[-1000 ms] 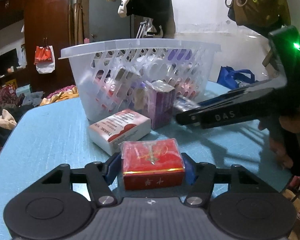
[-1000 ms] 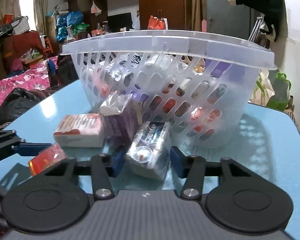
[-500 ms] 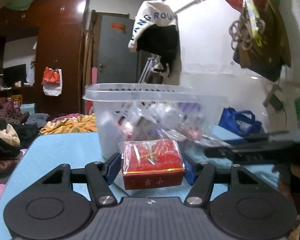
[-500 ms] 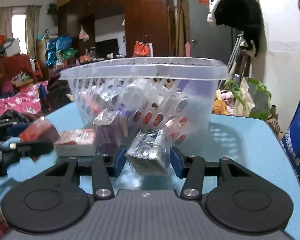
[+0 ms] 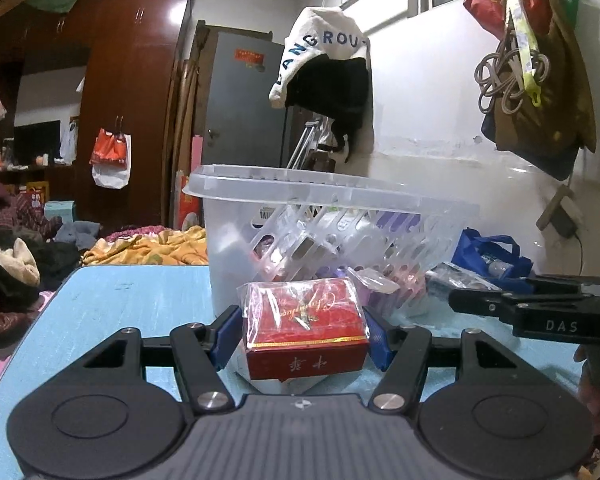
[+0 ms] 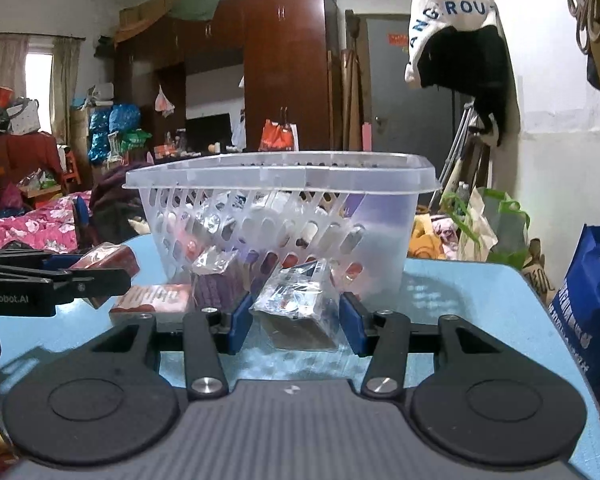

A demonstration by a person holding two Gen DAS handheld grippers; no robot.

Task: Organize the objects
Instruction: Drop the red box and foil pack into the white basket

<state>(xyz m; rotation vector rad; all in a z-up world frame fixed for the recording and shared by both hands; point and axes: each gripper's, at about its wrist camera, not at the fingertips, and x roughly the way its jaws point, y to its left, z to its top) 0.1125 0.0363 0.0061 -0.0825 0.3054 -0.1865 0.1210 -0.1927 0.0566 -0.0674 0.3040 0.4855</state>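
My left gripper (image 5: pixel 302 330) is shut on a red box in clear wrap (image 5: pixel 306 326), held above the blue table (image 5: pixel 112 304), in front of the clear plastic basket (image 5: pixel 300 192). My right gripper (image 6: pixel 296 318) is shut on a clear-wrapped packet (image 6: pixel 298 304), also lifted before the basket (image 6: pixel 280 178). The basket holds several small packages. A purple box (image 6: pixel 216 284) and a red-and-white box (image 6: pixel 152 298) stay on the table by the basket. The left gripper with its red box (image 6: pixel 108 262) shows at the left of the right wrist view; the right gripper (image 5: pixel 532 306) shows at the right of the left wrist view.
A blue bag (image 6: pixel 588 304) stands off the table's right side. Clothes and bedding (image 5: pixel 148 244) lie beyond the far edge. A cap (image 5: pixel 324 68) and bags (image 5: pixel 540 92) hang on the wall behind.
Both grippers have risen with their loads; the views have tilted up from the tabletop toward the basket rim and the room.
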